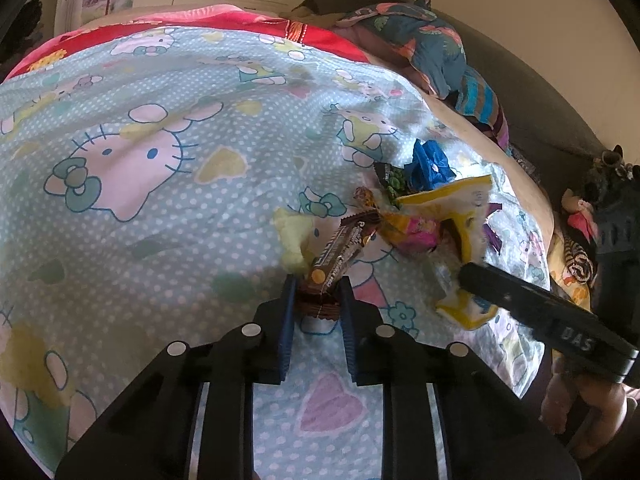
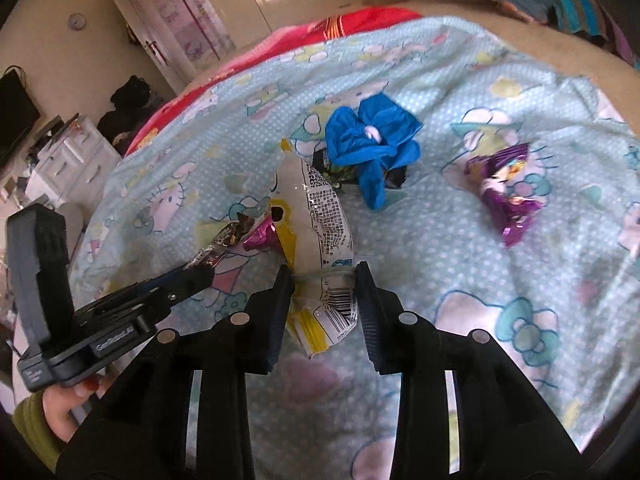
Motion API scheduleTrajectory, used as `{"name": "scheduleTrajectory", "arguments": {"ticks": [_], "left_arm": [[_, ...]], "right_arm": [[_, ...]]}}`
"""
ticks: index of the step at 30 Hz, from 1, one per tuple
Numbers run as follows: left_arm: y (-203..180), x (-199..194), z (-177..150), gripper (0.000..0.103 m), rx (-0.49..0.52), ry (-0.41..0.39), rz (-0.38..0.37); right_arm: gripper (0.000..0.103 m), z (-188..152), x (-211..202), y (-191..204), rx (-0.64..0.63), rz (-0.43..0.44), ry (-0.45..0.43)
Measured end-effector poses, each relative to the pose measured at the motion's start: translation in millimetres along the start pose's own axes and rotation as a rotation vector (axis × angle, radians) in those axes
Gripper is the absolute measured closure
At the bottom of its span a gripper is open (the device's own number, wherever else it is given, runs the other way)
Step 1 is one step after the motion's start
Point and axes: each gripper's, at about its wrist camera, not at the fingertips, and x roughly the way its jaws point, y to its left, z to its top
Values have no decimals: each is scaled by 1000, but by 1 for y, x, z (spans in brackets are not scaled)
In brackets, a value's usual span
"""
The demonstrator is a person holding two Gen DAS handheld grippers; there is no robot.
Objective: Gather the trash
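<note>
- Left wrist view: we see the left gripper [image 1: 318, 294] clamped on the near end of a brown snack bar wrapper [image 1: 342, 252]; print on it is too blurred for us to read.
- The wrapper runs forward and slightly right from the fingertips, lying on the pale blue cat-print bedsheet [image 1: 160, 208].
- Right of the left gripper, the right gripper [image 1: 472, 276] comes in from the right edge; white letters on its body read "DAS".
- It sits on a yellow-and-white snack bag [image 1: 464, 200], just right of the brown wrapper.
- Ahead of the left gripper and to the right we see a pink wrapper [image 1: 416, 232], a crumpled blue plastic bag [image 1: 430, 162] and a dark green-printed packet [image 1: 390, 178], all bunched together.
- Right wrist view: the right gripper [image 2: 324, 280] is pinched on the waist of the yellow-and-white snack bag [image 2: 320, 208]; both pads press its sides.
- A barcode shows on the bag between the fingers; dense small print runs up its edge, unreadable to us.
- Straight ahead of the right gripper lies the blue plastic bag [image 2: 372, 144]; ahead and to the right, well apart, a purple wrapper [image 2: 506, 192].
- To its left, the left gripper [image 2: 200, 270] holds the brown wrapper [image 2: 224, 240]; a white label on its body is not clearly legible to us.
- A hand [image 2: 66, 408] with a green sleeve grips that tool at lower left.
</note>
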Motion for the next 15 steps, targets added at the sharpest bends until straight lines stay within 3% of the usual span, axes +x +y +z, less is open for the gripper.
{"name": "scheduleTrajectory", "arguments": {"ticks": [15], "left_arm": [[-23,-40,10,84,43,-84,-69]], "right_arm": [[77,-27,-65,-18,68,-19,-135]]}}
